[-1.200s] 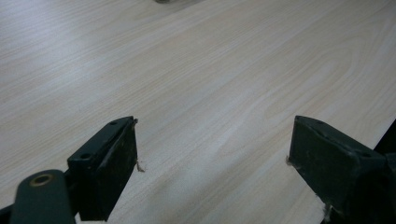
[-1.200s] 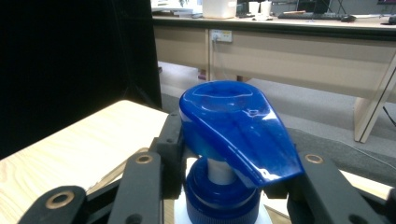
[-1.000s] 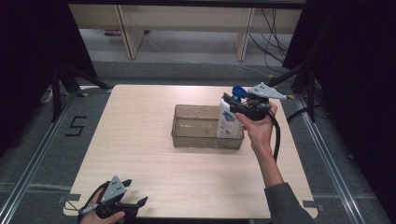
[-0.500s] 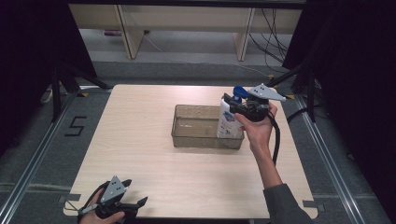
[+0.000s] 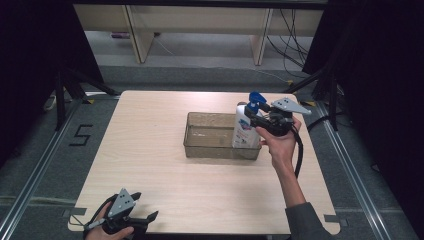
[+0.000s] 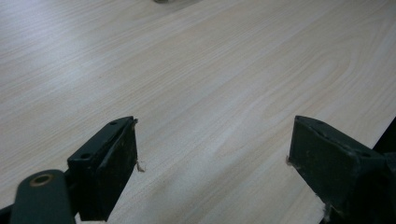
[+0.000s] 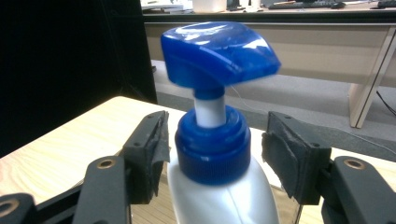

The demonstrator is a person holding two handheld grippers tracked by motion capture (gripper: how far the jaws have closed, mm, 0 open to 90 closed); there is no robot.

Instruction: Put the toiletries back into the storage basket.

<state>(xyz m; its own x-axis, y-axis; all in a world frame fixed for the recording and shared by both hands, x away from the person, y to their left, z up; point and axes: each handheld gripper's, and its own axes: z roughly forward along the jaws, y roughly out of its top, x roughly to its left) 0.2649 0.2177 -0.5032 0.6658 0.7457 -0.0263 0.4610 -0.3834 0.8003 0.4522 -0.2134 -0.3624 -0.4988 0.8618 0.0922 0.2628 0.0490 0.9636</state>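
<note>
The right tool (image 5: 255, 116) sits at the neck of a white pump bottle (image 5: 245, 132), and its jaws have just been opening. In the right gripper view the two black pads (image 7: 152, 149) stand on either side of the blue collar (image 7: 211, 143) with a gap on each side, so the bottle is between them but not pinched. The blue pump head (image 7: 219, 51) rises above the collar on a white stem. The person's right hand (image 5: 280, 142) holds this tool from the near right side.

The bottle stands upright in the right end of a clear plastic bin (image 5: 210, 149), against its right wall. The bin lies on the far right half of the pale wooden desk (image 5: 150, 150).

The left tool (image 5: 145, 219) rests low at the near left edge of the desk, well apart from the bin, held in the left hand (image 5: 112, 231). In the left gripper view its jaws are spread wide over bare wood (image 6: 224, 84), with nothing between them.
</note>
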